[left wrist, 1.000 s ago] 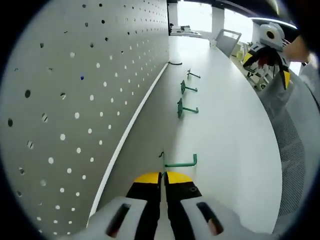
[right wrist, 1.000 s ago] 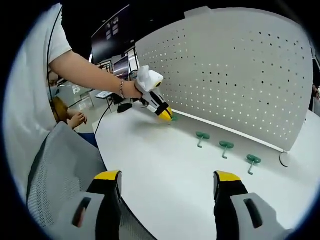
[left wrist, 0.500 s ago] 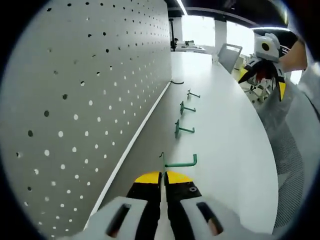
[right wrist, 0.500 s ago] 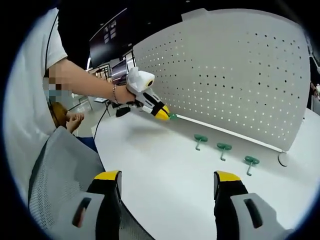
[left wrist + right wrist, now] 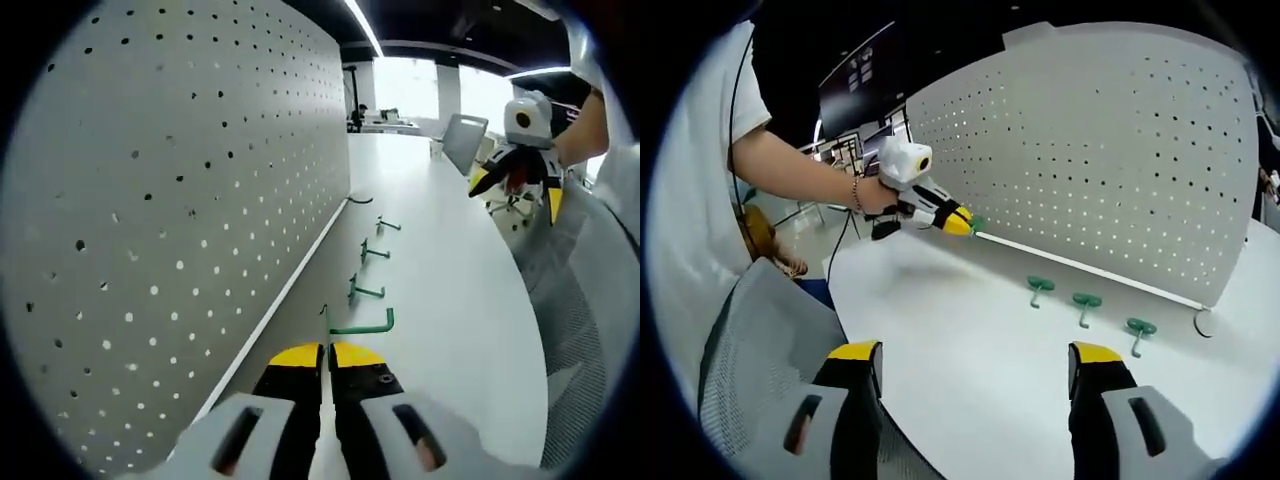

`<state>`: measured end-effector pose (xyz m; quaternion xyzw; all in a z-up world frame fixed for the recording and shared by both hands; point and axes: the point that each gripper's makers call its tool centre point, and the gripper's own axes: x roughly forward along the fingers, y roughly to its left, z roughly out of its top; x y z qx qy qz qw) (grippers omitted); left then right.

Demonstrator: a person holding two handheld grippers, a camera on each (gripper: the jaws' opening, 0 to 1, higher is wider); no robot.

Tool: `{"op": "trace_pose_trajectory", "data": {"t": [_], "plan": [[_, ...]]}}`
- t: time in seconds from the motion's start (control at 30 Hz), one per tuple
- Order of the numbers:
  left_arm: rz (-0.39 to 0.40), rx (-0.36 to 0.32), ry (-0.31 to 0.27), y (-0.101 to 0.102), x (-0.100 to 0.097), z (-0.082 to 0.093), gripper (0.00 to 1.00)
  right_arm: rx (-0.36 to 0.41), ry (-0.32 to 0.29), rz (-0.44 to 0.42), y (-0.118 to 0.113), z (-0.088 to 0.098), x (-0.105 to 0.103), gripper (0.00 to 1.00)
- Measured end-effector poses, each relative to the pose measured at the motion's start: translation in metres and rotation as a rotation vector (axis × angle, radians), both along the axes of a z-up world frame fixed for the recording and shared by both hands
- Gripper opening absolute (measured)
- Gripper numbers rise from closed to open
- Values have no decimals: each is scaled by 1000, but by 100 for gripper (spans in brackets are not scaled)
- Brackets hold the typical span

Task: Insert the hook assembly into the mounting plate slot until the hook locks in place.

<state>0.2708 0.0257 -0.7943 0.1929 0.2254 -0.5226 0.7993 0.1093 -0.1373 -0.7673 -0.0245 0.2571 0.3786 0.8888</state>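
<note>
At the bottom centre of the left gripper view our left tool [image 5: 328, 358] is clamped on a green hook [image 5: 358, 326], raised above the white counter [image 5: 460, 300] just beside the pegboard [image 5: 170, 200] that fills the left of the frame. Three more hooks [image 5: 362, 291] lie in a row farther along the board's lower edge, with open counter to their right. In the right gripper view our right tool [image 5: 975, 365] hangs spread wide and empty over a mesh chair [image 5: 750, 350] at lower left.

no legible text, perhaps blurred (monitors too)
</note>
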Motion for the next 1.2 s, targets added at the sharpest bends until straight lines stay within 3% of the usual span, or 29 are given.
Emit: {"op": "trace_pose_trajectory", "data": {"t": [0.5,1.2], "plan": [[49,-103,-40,-7,-11,24,2,34,-31,-18,-2,12,2,74],[117,-295,-104,-21,-29,80,2,85,-94,-20,3,35,0,74]]}}
